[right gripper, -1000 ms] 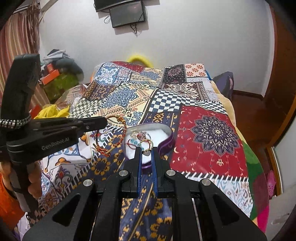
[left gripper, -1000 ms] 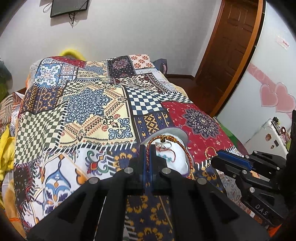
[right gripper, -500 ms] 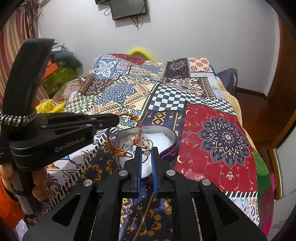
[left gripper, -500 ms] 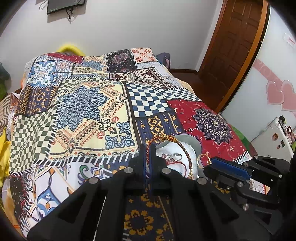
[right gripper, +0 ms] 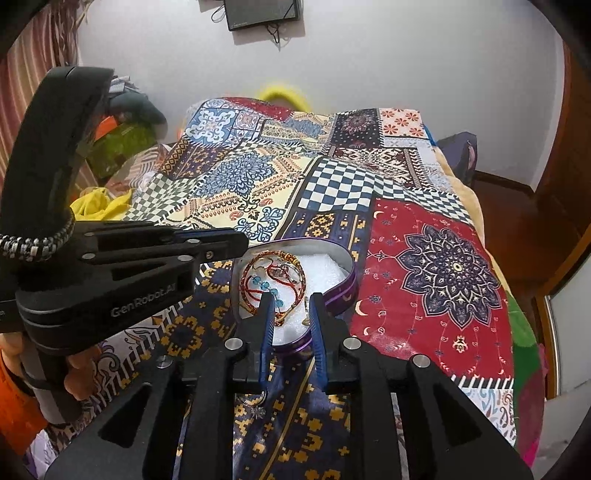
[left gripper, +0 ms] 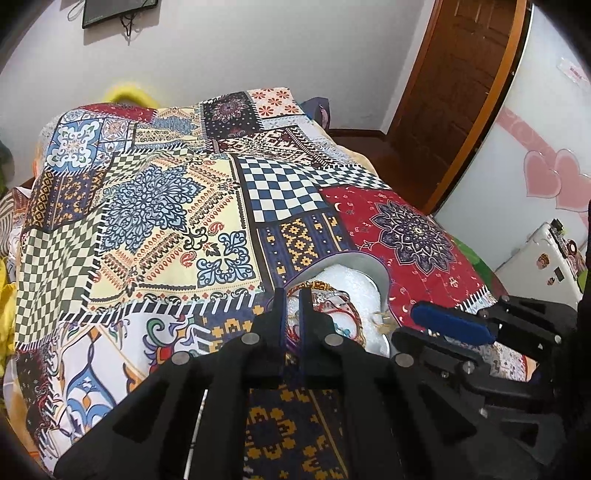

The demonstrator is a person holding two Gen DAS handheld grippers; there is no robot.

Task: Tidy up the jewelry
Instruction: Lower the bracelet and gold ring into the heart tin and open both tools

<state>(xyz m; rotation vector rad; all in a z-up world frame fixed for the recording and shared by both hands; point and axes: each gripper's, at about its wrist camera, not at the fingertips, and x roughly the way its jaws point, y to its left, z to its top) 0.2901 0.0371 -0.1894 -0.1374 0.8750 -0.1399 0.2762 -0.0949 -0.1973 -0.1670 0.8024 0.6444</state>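
Note:
A heart-shaped purple tin [right gripper: 345,286] with white foam lining sits on the patchwork bedspread [right gripper: 436,266]; its rim also shows in the left wrist view [left gripper: 373,267]. A red-and-gold beaded bracelet [right gripper: 275,258] lies in it with blue beads and a small gold ring [right gripper: 307,320]. My left gripper [left gripper: 290,295] is open by a narrow gap just above the bracelet [left gripper: 321,286]. My right gripper [right gripper: 290,301] is open over the tin's near edge, holding nothing.
The bed fills the middle of both views. Clothes and a yellow cloth [right gripper: 99,201] lie at the left side. A wooden door [left gripper: 461,85] and a white cabinet with pink hearts [left gripper: 546,177] stand to the right. A wall screen [right gripper: 264,13] hangs behind.
Both grippers came down to the tin and opened. The left let the beaded bracelet go and the right let the gold ring go; both now lie in the tin.

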